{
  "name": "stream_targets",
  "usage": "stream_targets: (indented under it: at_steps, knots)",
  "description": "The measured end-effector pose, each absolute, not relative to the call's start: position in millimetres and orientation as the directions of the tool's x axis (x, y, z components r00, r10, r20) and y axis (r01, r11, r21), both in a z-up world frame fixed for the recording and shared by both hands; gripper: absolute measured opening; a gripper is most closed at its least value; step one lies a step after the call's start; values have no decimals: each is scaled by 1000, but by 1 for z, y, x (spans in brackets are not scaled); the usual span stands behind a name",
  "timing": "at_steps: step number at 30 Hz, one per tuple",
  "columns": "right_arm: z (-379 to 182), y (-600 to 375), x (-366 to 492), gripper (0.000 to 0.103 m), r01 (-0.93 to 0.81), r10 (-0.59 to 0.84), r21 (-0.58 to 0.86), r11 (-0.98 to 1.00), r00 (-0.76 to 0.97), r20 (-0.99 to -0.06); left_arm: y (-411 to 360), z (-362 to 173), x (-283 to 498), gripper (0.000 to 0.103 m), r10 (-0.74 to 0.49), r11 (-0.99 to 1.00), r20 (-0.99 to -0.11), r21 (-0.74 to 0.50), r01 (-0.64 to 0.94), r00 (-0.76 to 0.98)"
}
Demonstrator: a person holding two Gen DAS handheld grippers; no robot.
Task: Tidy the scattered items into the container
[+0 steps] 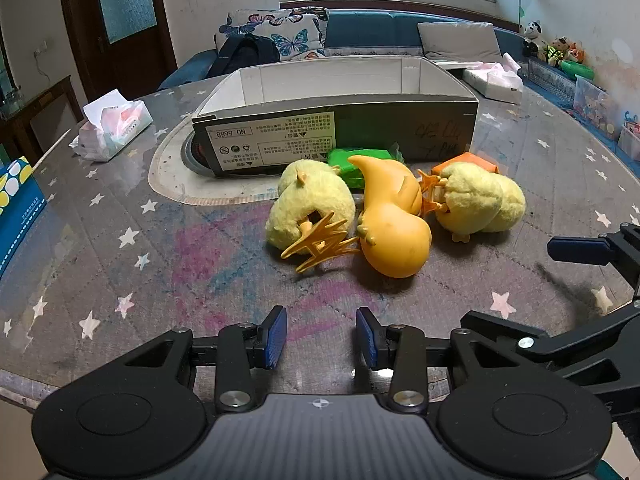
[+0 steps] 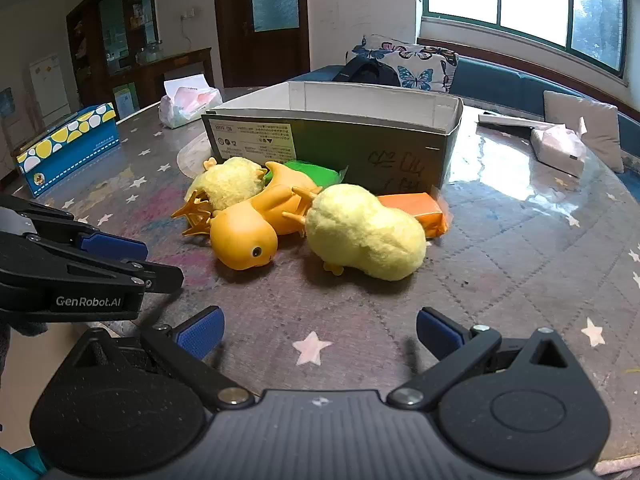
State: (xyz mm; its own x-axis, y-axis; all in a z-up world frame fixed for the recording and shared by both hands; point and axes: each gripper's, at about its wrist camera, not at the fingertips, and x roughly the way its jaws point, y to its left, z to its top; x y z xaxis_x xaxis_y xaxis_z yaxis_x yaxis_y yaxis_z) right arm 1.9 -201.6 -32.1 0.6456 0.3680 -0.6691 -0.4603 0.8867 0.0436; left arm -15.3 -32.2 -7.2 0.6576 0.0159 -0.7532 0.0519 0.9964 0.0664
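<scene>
An open cardboard box (image 1: 400, 132) (image 2: 360, 148) stands on the table. In front of it lie an orange rubber duck (image 1: 392, 224) (image 2: 248, 236), a fluffy yellow chick on the left (image 1: 308, 208) (image 2: 232, 180), a second fluffy chick on the right (image 1: 480, 200) (image 2: 368, 232), a green packet (image 1: 352, 160) (image 2: 316, 172) and an orange packet (image 1: 468, 160) (image 2: 416, 208). My left gripper (image 1: 321, 338) is open and empty, short of the toys. My right gripper (image 2: 318, 330) is open wide and empty, just short of the right chick.
Tissue packs (image 1: 112, 128) (image 2: 188, 102) (image 1: 496, 80) and a blue tissue box (image 1: 16, 208) (image 2: 68, 148) sit around the table (image 1: 160, 280). A sofa with cushions (image 1: 280, 36) lies behind. Each gripper shows in the other's view (image 1: 592, 252) (image 2: 100, 268).
</scene>
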Motion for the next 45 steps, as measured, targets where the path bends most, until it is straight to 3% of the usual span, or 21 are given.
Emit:
stream_targets:
  at_steps: [45]
  knots:
    - [-33,-196,15,103,-478,383,52,877,628,-678,-25,-7,-1,41,22,997,-771,67,46,637]
